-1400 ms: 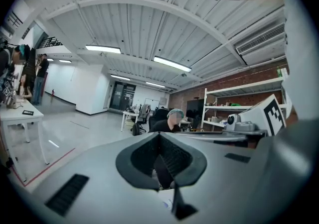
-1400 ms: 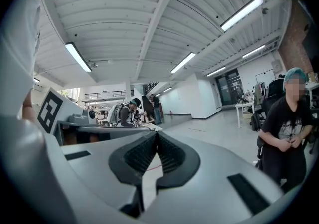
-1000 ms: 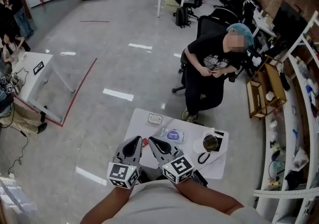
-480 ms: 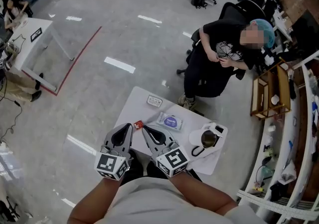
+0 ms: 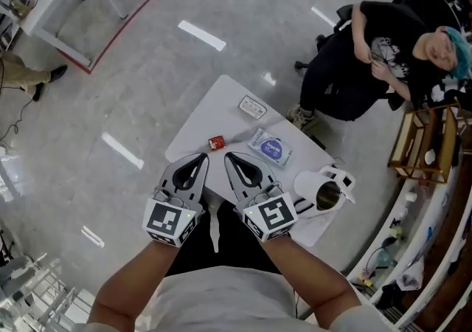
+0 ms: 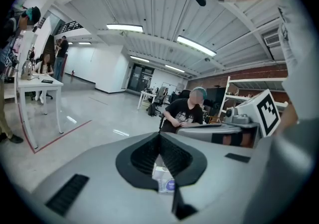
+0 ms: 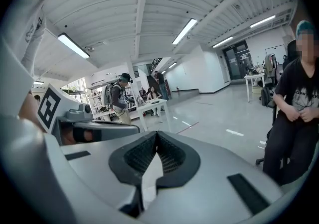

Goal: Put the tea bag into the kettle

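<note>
Over the surface, head view: your left claw [image 5: 200, 158] and right claw [image 5: 228, 156] sit side by side at the near edge of the white surface [image 5: 214, 105], tips pointing away from you.
Tea bag, head view: the red tea bag [image 5: 215, 143] lies on the surface just beyond both sets of tips, in line with the gap between the two claws and in neither grip.
Kettle, head view: the kettle [image 5: 324, 192] stands at the right end of the surface with its mouth open upward, to the right of your right claw. A wipes packet [image 5: 271, 149] lies between it and the tea bag.
Left claw, left gripper view: your left claw [image 6: 159, 136] is clenched, tips meeting on nothing. The wipes packet [image 6: 167, 183] shows through the gap behind them; no tea bag shows here.
Right claw, right gripper view: your right claw [image 7: 157, 134] is clenched on nothing. Only bare surface [image 7: 148, 183] shows through its gap.
</note>
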Demonstrator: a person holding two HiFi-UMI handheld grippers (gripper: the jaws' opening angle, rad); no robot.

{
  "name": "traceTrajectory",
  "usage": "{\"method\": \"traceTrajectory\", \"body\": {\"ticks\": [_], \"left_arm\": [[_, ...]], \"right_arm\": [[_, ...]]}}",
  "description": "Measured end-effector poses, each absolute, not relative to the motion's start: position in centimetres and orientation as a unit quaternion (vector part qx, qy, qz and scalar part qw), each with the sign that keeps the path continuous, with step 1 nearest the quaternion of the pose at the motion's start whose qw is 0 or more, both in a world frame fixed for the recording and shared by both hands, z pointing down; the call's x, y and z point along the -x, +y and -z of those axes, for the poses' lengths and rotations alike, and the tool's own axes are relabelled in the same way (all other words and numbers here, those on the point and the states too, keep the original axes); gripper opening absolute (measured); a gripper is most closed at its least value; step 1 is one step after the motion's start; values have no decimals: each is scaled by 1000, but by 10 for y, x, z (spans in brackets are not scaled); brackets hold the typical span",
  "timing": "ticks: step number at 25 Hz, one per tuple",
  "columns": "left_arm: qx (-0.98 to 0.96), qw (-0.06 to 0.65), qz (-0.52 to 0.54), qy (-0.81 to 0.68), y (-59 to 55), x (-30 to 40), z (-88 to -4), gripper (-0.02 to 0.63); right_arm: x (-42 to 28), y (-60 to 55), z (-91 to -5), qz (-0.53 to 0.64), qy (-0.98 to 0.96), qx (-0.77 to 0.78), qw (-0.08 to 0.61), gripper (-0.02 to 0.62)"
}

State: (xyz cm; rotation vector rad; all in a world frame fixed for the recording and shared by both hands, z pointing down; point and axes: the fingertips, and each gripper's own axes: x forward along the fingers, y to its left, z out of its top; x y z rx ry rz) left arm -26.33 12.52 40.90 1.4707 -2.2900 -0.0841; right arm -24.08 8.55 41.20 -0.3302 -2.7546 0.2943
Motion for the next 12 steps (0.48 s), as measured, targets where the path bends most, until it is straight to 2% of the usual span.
{"method": "traceTrajectory", "body": {"ticks": [12], "left_arm": [[-496,265,30,-826,136,266,-543,8]], "right_arm": [[242,77,-541,-99,-961,117,229,9]]}}
